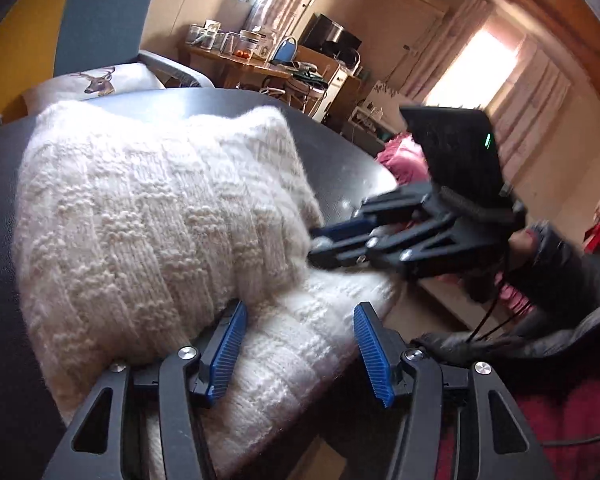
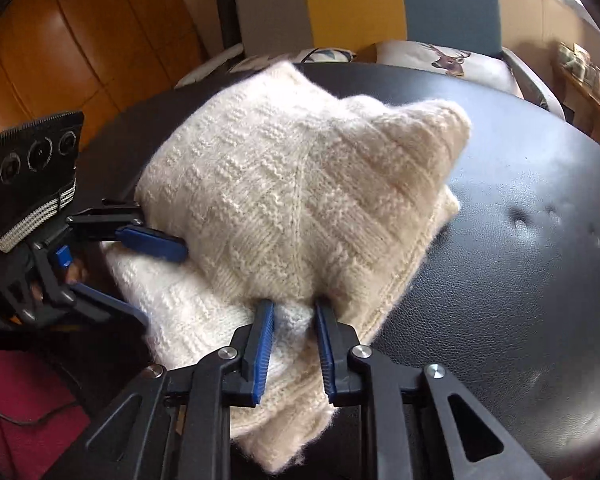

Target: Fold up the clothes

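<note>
One cream knitted sweater (image 2: 284, 200) lies folded in the middle of the dark tabletop (image 2: 520, 260); it looks thick, soft and floppy, best taken by its doubled edge. There are two tools: the left hand-held gripper (image 1: 296, 344) spread wide, released, and the right hand-held gripper (image 2: 294, 344) partly closed around a fold, its grip uncertain.

A black leather surface (image 2: 520, 240) fills the foreground; behind it a deer-print cushion (image 2: 448, 60) rests on a yellow and blue chair (image 2: 380, 0). A cluttered wooden desk (image 1: 236, 60) stands beside curtained windows (image 1: 500, 64)
</note>
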A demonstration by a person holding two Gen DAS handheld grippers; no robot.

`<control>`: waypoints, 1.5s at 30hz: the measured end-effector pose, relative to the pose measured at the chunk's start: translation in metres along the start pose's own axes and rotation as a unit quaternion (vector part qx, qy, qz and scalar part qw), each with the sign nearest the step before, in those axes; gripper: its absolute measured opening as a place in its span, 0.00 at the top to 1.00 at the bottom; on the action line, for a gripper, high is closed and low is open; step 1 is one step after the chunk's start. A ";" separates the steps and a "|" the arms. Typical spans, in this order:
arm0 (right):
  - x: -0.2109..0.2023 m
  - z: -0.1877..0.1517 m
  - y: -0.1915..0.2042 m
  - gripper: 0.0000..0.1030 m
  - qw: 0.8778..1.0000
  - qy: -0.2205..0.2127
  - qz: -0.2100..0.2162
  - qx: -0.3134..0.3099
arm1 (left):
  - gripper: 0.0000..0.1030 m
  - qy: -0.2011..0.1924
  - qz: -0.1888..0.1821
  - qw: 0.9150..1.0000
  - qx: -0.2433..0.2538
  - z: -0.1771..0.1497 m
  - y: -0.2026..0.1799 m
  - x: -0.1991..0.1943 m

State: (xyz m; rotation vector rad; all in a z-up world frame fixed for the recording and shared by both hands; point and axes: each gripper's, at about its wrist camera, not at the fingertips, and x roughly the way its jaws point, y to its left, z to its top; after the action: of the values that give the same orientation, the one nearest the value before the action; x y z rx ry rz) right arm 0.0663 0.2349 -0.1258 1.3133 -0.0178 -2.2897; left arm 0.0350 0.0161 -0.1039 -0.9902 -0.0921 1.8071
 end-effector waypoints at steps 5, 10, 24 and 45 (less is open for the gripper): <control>-0.002 -0.001 -0.011 0.81 0.999 -0.022 0.023 0.029 | 0.34 -0.084 0.029 0.991 -0.096 0.039 0.057 -0.057; -0.008 0.002 -0.012 0.78 0.998 -0.046 0.037 0.030 | 0.28 -0.050 0.013 0.988 -0.146 0.039 0.091 -0.042; -0.046 -0.014 -0.106 0.34 0.912 -0.084 0.200 0.347 | 0.34 0.025 -0.028 0.969 -0.243 0.031 0.154 -0.006; 0.033 0.023 -0.084 0.58 0.924 0.031 0.223 0.308 | 0.50 0.004 0.030 0.981 -0.191 0.034 0.127 0.006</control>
State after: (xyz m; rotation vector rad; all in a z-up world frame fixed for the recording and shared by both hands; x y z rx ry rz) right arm -0.0008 0.2893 -0.1612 1.4729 -0.9841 -1.8996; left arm -0.0826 -0.0263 -0.1456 -1.2793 -0.4207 1.8790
